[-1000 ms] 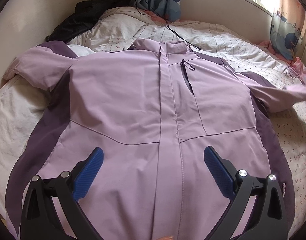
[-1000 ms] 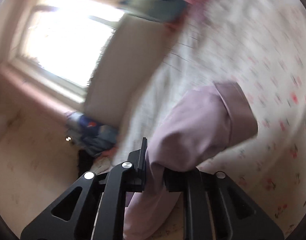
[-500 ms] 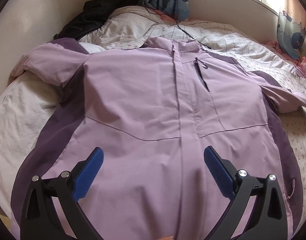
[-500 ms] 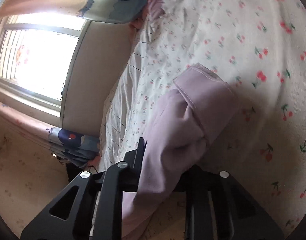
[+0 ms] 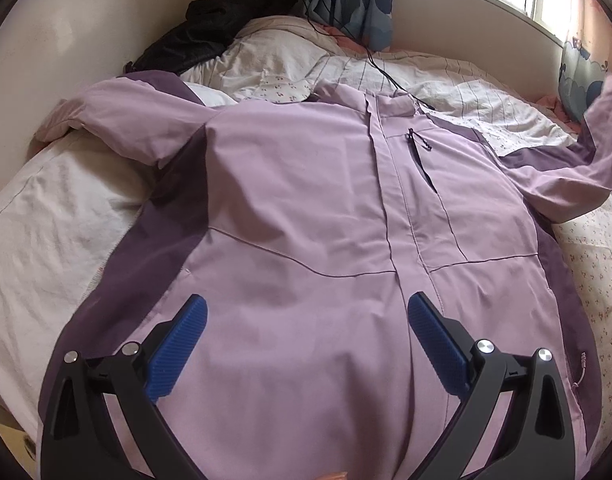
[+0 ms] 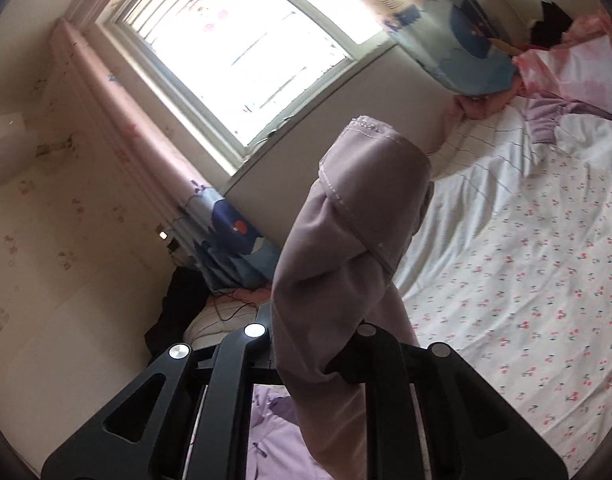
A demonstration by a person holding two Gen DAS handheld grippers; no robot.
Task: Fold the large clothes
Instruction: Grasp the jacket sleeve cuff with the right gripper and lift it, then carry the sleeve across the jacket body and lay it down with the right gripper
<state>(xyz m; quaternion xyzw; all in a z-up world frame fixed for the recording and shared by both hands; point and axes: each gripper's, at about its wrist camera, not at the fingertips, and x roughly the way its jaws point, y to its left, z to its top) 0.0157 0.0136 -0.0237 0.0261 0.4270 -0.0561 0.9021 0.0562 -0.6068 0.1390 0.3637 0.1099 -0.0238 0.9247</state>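
The bed (image 5: 46, 216) carried the whole job; its white sheet lay bare to the left of the garment, and the cherry-print sheet (image 6: 526, 300) lay bare to the right. The lilac jacket (image 5: 306, 208) was spread front-up and closed across the middle of the bed, collar toward the window wall, hem nearest the left camera; the hem ran out of that view at the bottom, so its relation to the bed's near edge could not be told.

Step in hand, as judged: the first fold, the right sleeve being brought in over the body. The right sleeve (image 5: 578, 168) stood lifted off the sheet, its cuff (image 6: 370, 184) held up in the air; the right claw (image 6: 318, 356) was closed on the sleeve fabric just behind the cuff. The left sleeve (image 5: 118, 116) lay flat, angled out toward the wall. The left claw (image 5: 306, 344) hovered above the lower front panel, spread wide, holding nothing.

Next move, as judged: carry the cuff across the chest and lay the sleeve flat along the body, the left claw free to pin the front.

Edges and room: a dark garment (image 5: 210, 36) and a black cable (image 5: 370, 56) lay near the collar; the fold path over the chest was unobstructed.
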